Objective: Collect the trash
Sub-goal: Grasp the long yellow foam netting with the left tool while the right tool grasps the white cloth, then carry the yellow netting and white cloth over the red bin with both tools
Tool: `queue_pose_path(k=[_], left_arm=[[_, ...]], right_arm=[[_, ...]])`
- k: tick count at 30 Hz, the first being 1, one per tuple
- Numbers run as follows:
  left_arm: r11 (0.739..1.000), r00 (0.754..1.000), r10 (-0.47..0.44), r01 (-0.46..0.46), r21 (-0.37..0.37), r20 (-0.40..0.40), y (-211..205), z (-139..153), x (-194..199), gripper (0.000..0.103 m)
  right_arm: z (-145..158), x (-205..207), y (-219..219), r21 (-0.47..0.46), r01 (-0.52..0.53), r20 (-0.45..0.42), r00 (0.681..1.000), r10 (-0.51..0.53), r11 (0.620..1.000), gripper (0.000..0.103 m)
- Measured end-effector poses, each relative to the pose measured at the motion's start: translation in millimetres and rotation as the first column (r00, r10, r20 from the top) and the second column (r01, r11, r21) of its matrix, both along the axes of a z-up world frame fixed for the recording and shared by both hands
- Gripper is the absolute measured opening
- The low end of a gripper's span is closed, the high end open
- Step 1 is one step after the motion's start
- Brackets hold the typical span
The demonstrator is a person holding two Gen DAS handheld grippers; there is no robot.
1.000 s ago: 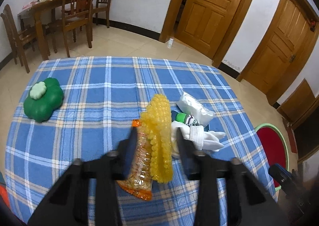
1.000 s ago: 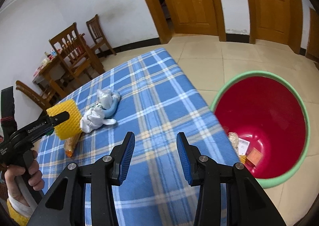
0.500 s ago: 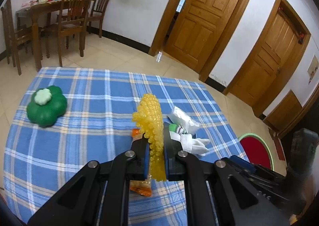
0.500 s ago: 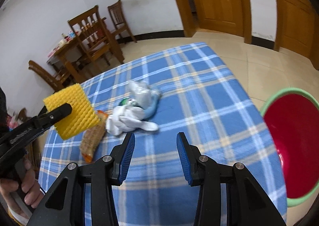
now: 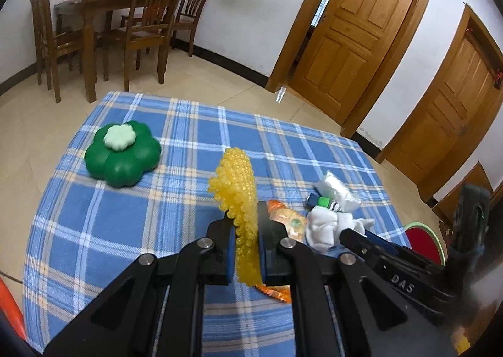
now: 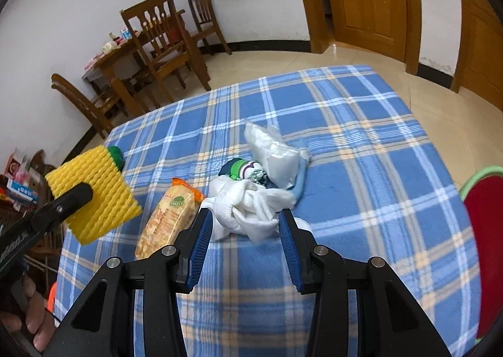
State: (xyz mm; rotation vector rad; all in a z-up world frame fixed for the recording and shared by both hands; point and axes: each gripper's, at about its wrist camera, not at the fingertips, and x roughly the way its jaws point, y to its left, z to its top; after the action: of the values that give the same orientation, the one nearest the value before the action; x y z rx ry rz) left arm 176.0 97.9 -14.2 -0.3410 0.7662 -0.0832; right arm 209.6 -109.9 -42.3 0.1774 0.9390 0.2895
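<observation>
The left tongs [image 5: 246, 231] have just clenched on the yellow foam net [image 5: 238, 190], lifting it off the desk [image 5: 78, 231]. The right tongs [image 6: 242, 236], released, now hover over the white crumpled cloth [image 6: 248, 209], likely next.

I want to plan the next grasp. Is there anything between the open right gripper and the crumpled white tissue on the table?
Nothing visible does. The right gripper is open and points at the white tissue, which lies just ahead of its fingertips. The snack packet lies to the tissue's left, out of the way.

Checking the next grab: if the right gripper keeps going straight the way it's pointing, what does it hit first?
Most likely the crumpled white cloth: it lies right ahead between the open fingers of the right gripper. Depth is hard to judge, so the gap isn't clear.
</observation>
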Motion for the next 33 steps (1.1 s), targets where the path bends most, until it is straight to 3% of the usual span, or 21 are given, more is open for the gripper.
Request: queue_pose_path(k=[1,2,3,6,22,33], left_arm=[[1.000,1.000,0.002,-0.002,-0.001,-0.004,1,-1,-1,0.010],[1.000,1.000,0.004,-0.004,-0.002,-0.007,1,-3,-1,0.010],[1.000,1.000,0.005,-0.005,-0.002,-0.009,0,-3,-2,0.010],[1.000,1.000,0.005,-0.005,-0.002,-0.015,0,-6,-5,0.010],[1.000,1.000,-0.019,0.019,-0.002,-0.016,-22,4,-26,0.010],[0.994,0.994,-0.106,0.106,-0.007,-0.007,-61,16,-39,0.010]], right_arm=[[-3,1,1,0.000,-0.006,-0.003,1.000,0.006,1.000,0.043],[-5,2,2,-0.002,-0.011,-0.003,1.000,0.011,1.000,0.028],[-5,1,4,-0.005,-0.020,-0.005,1.000,0.020,1.000,0.021],[-4,-3,3,-0.002,-0.031,-0.001,1.000,0.031,1.000,0.013],[25,-59,-32,0.086,-0.039,0.063,0.997,0.034,0.996,0.011],[40,-105,-83,0.143,0.032,0.085,0.995,-0.044,0.989,0.011]])
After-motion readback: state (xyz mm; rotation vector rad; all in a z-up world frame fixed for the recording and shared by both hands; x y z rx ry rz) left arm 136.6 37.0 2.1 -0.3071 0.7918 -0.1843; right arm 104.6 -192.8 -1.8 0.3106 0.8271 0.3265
